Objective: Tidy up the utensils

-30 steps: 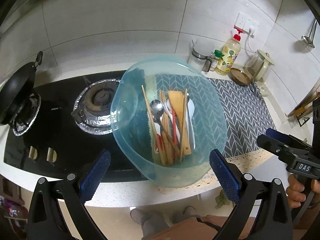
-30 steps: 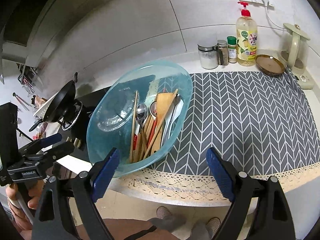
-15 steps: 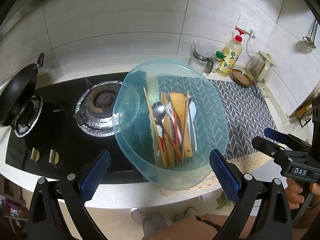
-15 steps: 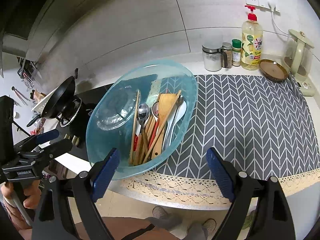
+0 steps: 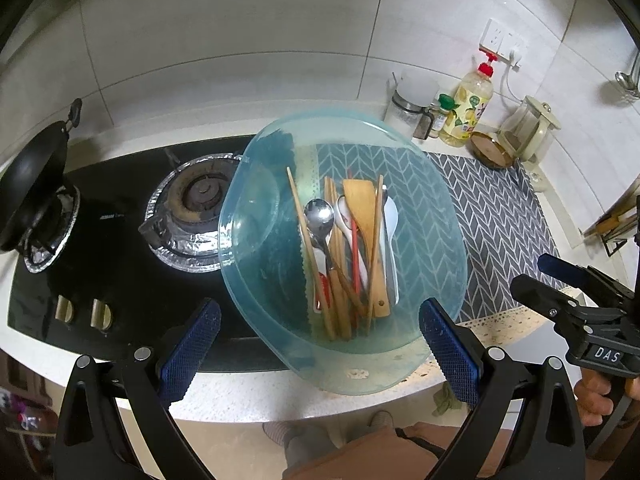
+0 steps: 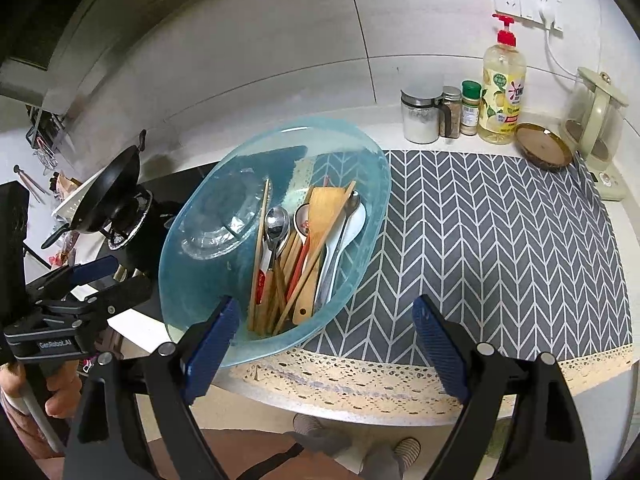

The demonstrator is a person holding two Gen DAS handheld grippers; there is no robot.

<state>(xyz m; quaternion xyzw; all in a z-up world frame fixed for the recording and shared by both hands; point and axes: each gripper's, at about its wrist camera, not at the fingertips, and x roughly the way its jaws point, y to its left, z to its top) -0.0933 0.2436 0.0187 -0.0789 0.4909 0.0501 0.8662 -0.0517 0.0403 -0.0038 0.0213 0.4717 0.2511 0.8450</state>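
Observation:
A translucent blue basin point(image 5: 432, 248) point(image 6: 208, 280) sits on the counter, partly over the stove and the grey mat. In it lie mixed utensils: a wooden spatula point(image 5: 362, 216) point(image 6: 322, 216), a metal spoon point(image 5: 319, 216) point(image 6: 277, 220), white spoons, wooden chopsticks and red-handled pieces. My left gripper point(image 5: 316, 338) is open and empty, in front of the basin's near rim. My right gripper point(image 6: 326, 344) is open and empty, near the basin's front right edge. Each gripper shows at the edge of the other's view point(image 5: 560, 280) point(image 6: 100, 276).
A black gas stove point(image 5: 120, 240) with foil-ringed burners and a black wok point(image 5: 32, 184) lies left. A grey chevron mat point(image 6: 500, 248) covers the counter right. Jars point(image 6: 420, 116), a soap bottle point(image 6: 502, 88), a brown dish point(image 6: 542, 152) and a kettle point(image 6: 596, 116) stand at the back wall.
Both grippers have drifted slightly closer to the basin. Both stay open and empty. The basin and utensils have not moved.

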